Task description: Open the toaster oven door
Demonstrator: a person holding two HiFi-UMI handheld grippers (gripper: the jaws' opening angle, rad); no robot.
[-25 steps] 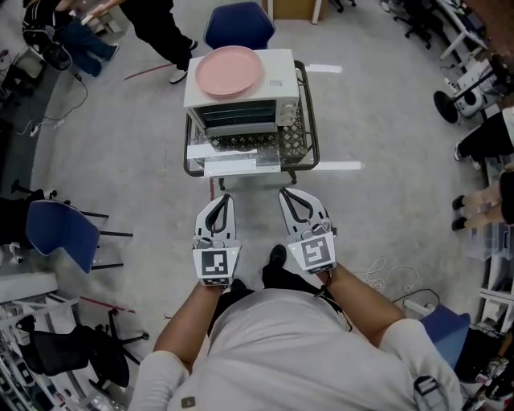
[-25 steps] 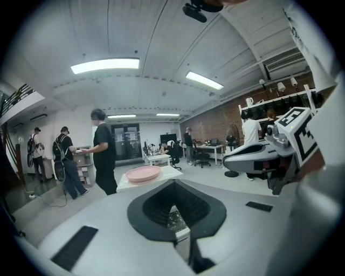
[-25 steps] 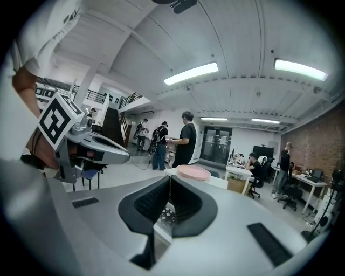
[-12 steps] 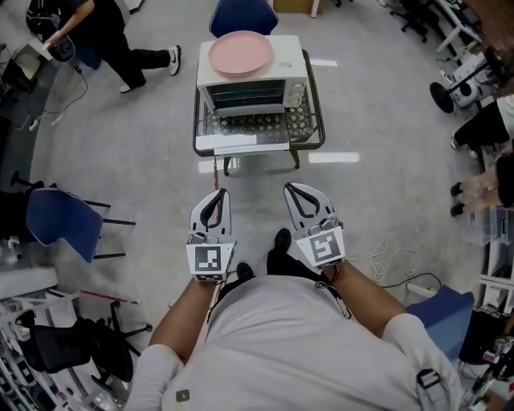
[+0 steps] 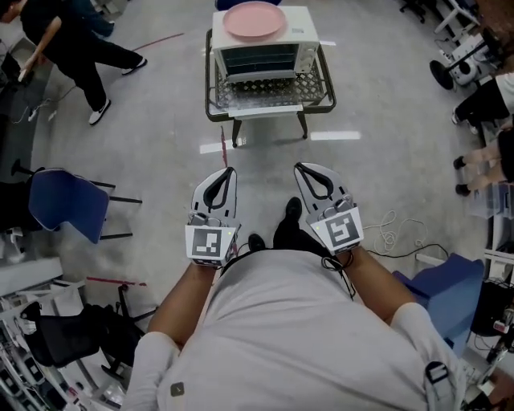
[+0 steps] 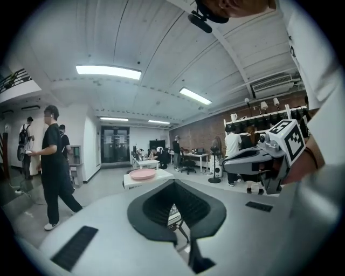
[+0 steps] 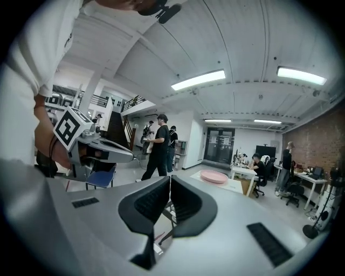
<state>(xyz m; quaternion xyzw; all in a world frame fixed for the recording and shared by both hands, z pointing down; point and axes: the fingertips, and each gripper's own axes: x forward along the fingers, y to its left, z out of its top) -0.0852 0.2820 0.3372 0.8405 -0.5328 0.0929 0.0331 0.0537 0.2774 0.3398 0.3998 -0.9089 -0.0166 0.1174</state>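
Toaster oven (image 5: 261, 61) farther away than earlier

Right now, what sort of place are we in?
Probably an open lab or office workshop: toaster oven on a wire cart mid-floor, office chair, loose cables on the floor, a person seated at a desk.

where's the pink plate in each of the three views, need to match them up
Head view: the pink plate lies at the top edge, about centre, on the toaster oven.
Left gripper view: the plate is small, left of centre, below mid-height.
Right gripper view: the plate is small, right of centre, below mid-height.
Shared landmark: the white toaster oven under the plate shows in all three.
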